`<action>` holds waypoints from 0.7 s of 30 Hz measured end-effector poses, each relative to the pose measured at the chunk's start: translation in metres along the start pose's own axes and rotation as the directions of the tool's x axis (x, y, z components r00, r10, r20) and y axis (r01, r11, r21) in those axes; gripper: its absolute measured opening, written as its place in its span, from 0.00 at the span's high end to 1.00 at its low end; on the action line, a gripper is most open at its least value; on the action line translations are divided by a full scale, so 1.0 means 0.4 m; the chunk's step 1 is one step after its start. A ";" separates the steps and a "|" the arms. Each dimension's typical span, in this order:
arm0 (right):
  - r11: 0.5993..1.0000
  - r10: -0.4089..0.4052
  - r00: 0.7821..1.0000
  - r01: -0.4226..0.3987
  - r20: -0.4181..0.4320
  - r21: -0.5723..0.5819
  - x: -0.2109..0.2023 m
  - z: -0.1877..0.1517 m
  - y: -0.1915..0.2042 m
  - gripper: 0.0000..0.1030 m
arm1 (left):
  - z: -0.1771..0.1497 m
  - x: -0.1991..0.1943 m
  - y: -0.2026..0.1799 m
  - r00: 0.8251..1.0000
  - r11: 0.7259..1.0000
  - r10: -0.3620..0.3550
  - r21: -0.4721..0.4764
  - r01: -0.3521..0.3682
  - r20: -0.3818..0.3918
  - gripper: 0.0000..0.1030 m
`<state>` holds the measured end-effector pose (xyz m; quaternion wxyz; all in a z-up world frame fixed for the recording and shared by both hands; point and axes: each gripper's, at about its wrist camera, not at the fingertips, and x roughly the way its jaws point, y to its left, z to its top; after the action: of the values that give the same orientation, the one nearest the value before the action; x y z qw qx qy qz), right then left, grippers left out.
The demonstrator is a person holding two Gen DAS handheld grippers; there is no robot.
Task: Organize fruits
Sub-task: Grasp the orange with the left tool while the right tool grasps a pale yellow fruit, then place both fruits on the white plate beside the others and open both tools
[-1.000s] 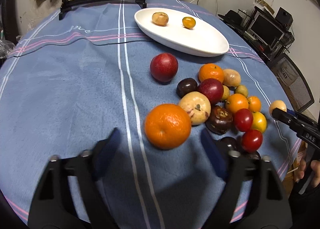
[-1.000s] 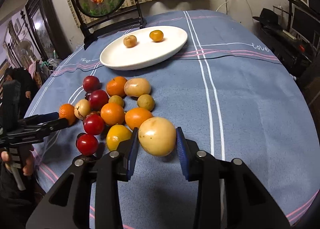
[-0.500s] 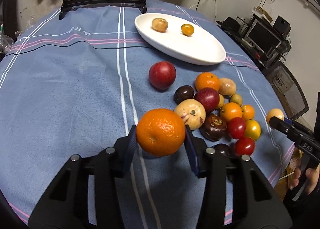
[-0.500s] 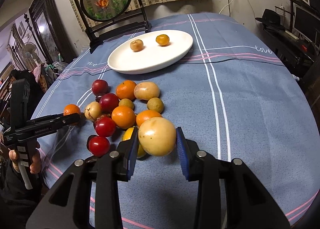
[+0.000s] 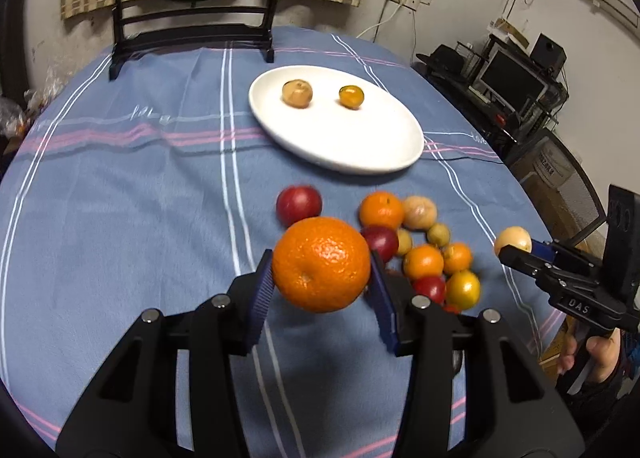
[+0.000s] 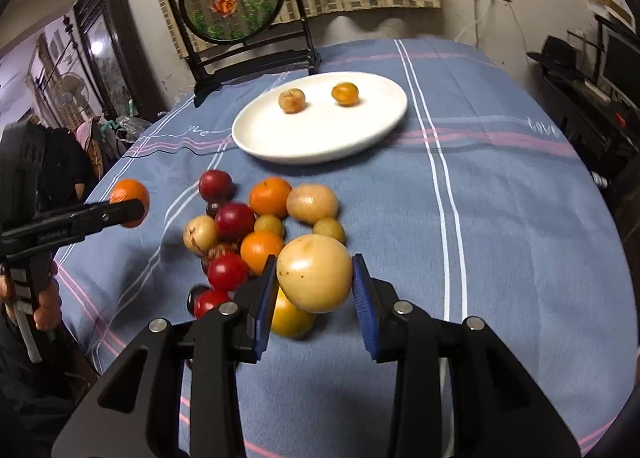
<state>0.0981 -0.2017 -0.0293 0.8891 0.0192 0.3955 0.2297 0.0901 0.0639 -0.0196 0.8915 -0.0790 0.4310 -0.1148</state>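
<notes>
Above the desk (image 5: pixel 120 218) we had lifted both fruits since a second ago: left gripper (image 5: pixel 320 290) fingers clamped the orange (image 5: pixel 321 264), right gripper (image 6: pixel 316 298) fingers clamped the yellow fruit (image 6: pixel 315 273); plate (image 5: pixel 360 146) likely next.

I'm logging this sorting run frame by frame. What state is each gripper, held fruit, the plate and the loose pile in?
left gripper: shut on the large orange.
large orange: held clear of the tablecloth.
right gripper: shut on the pale yellow fruit.
pale yellow fruit: lifted above the pile.
white plate: holds two small fruits, apart.
fruit pile: loose on the tablecloth.
</notes>
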 end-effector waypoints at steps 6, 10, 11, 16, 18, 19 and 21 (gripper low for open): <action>0.995 0.006 1.000 -0.007 -0.007 -0.101 0.085 0.181 -0.003 0.64 | 0.214 0.108 -0.016 1.000 1.000 0.008 0.027 -0.007 -0.011 0.55; 0.996 0.013 0.999 -0.018 -0.052 -0.086 0.222 0.316 -0.043 0.64 | 0.362 0.250 -0.014 0.999 1.000 0.009 -0.006 -0.009 -0.034 0.55; 0.996 0.001 0.998 -0.006 -0.063 -0.089 0.271 0.351 -0.056 0.64 | 0.381 0.275 -0.012 0.999 1.000 0.004 -0.013 -0.004 -0.042 0.55; 0.996 -0.038 0.992 0.029 -0.118 -0.079 0.428 0.427 -0.111 0.65 | 0.490 0.464 -0.039 0.993 1.000 0.014 0.002 -0.014 -0.120 0.55; 0.997 -0.046 0.990 0.037 -0.130 -0.074 0.463 0.439 -0.133 0.65 | 0.513 0.511 -0.039 0.990 1.000 0.014 -0.009 -0.016 -0.137 0.55; 0.997 -0.044 0.990 0.035 -0.133 -0.069 0.473 0.441 -0.140 0.65 | 0.519 0.525 -0.037 0.990 1.000 0.014 -0.013 -0.016 -0.140 0.55; 0.998 -0.041 0.990 0.033 -0.135 -0.061 0.490 0.446 -0.153 0.65 | 0.533 0.556 -0.031 0.989 1.000 0.015 -0.021 -0.018 -0.150 0.55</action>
<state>0.3633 -0.1472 -0.0560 0.8644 -0.0298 0.4485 0.2253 0.3902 0.0003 -0.0522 0.8565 -0.0767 0.4988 -0.1083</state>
